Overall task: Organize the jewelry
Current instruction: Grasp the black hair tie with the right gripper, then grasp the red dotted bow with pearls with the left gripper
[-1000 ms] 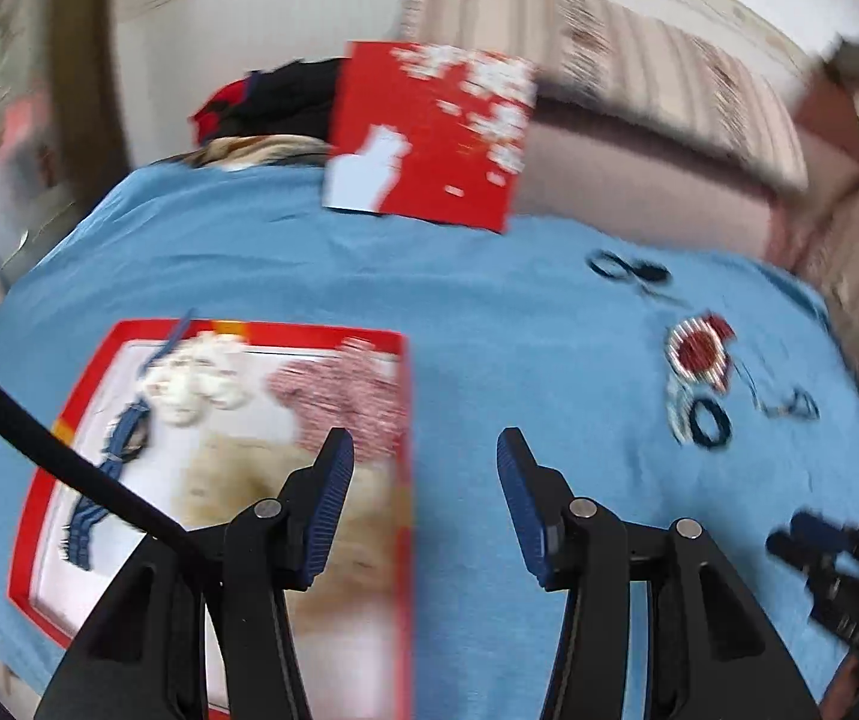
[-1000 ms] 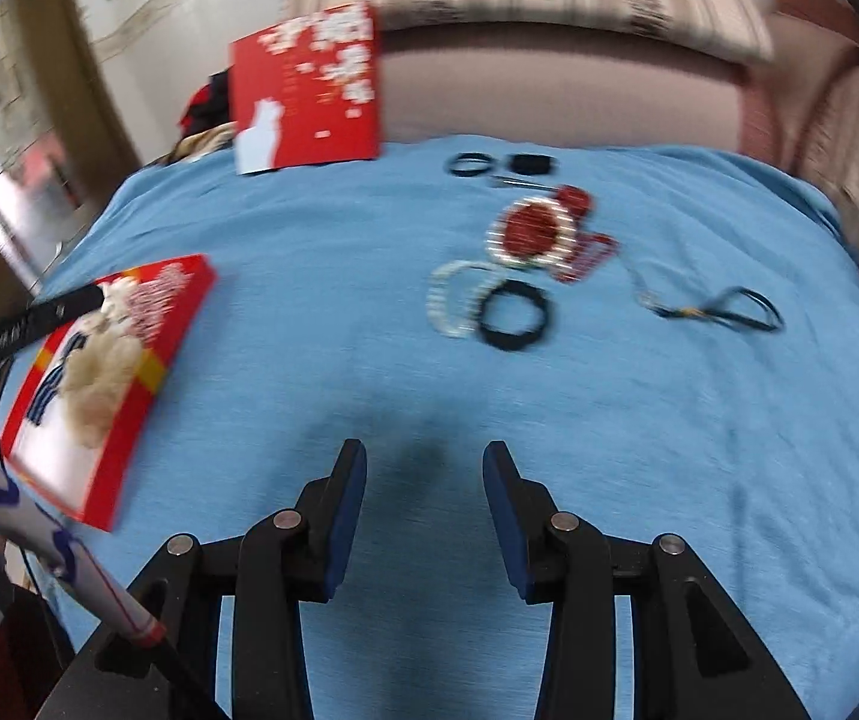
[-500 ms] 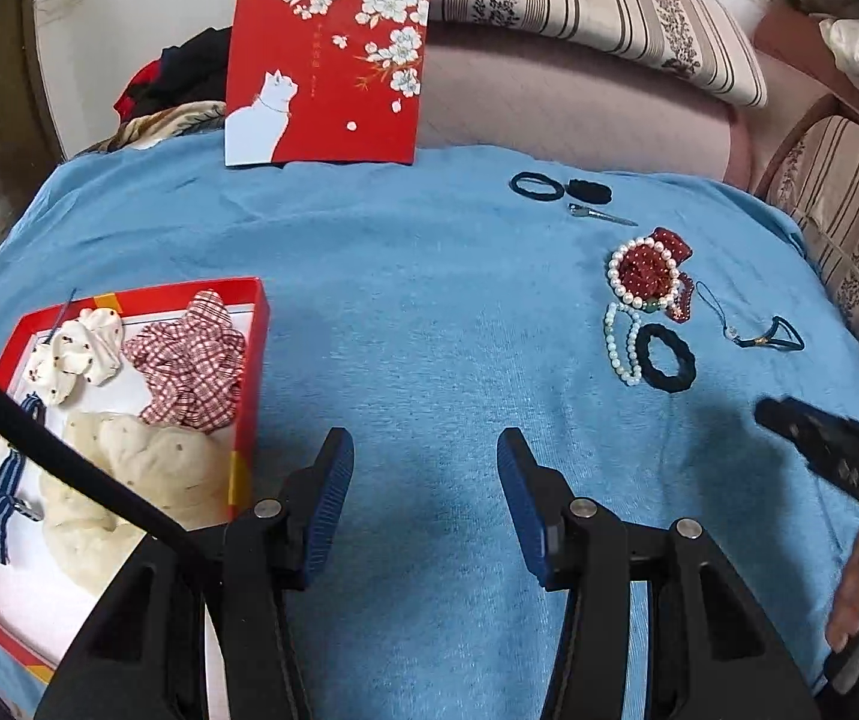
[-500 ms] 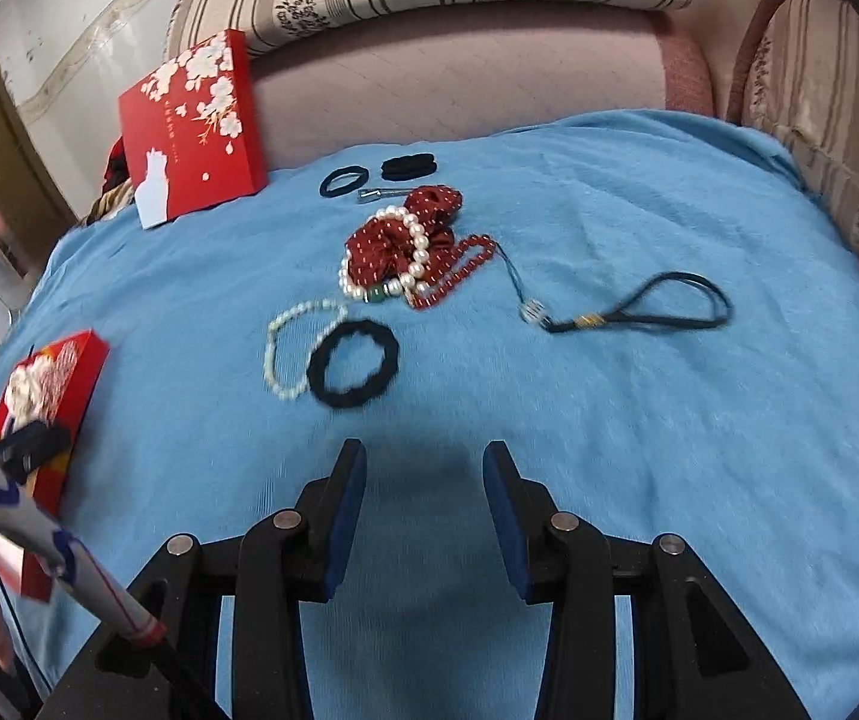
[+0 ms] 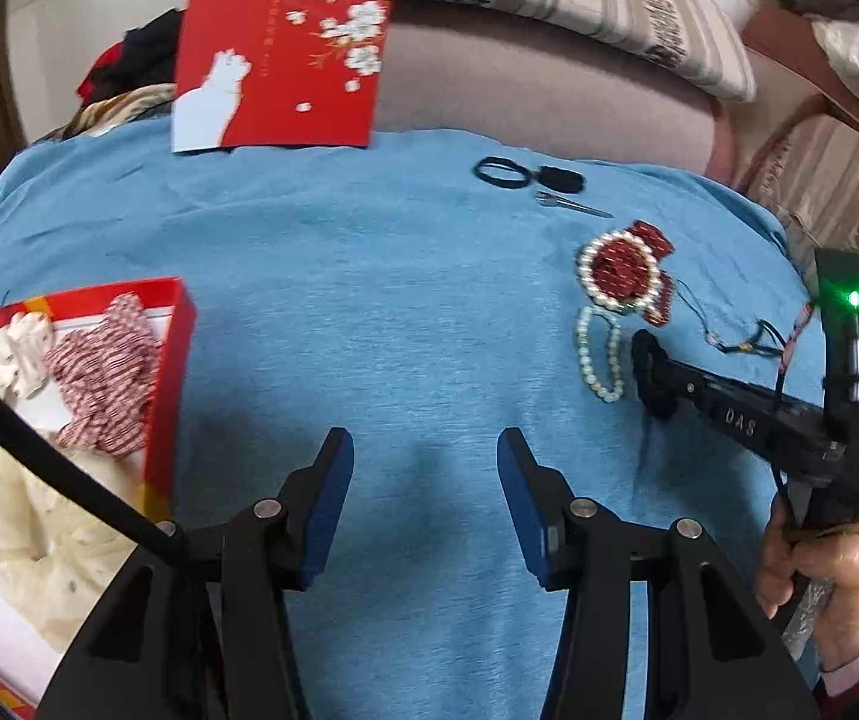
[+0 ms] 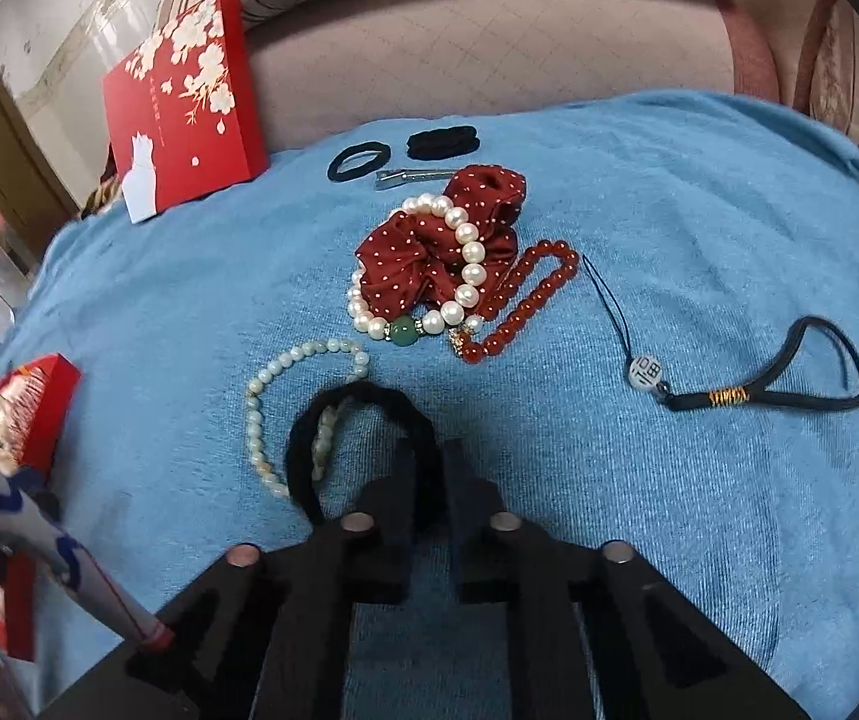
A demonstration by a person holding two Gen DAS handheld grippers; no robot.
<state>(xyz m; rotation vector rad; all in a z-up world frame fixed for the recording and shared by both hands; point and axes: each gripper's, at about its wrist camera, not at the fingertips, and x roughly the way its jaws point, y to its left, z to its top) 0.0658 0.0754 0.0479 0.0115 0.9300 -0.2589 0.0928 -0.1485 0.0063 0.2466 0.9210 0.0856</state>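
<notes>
Since half a second ago the right gripper [image 6: 429, 474] has dropped from above the bare blue terry blanket [image 5: 405, 276] onto the thick black hair tie [image 6: 363, 450], its jaws now drawn narrow around the tie's near right rim, which lies partly over the pale bead bracelet [image 6: 261, 414] at the blanket's near middle. The left gripper [image 5: 423, 480] hovers with jaws wide and holding nothing, just right of the red cardboard box [image 5: 180, 330] of fabric scrunchies. Farther off lie the polka-dot red scrunchie [image 6: 429, 252], pearl bracelet [image 6: 465, 264] and glossy red bead strand [image 6: 525, 300].
</notes>
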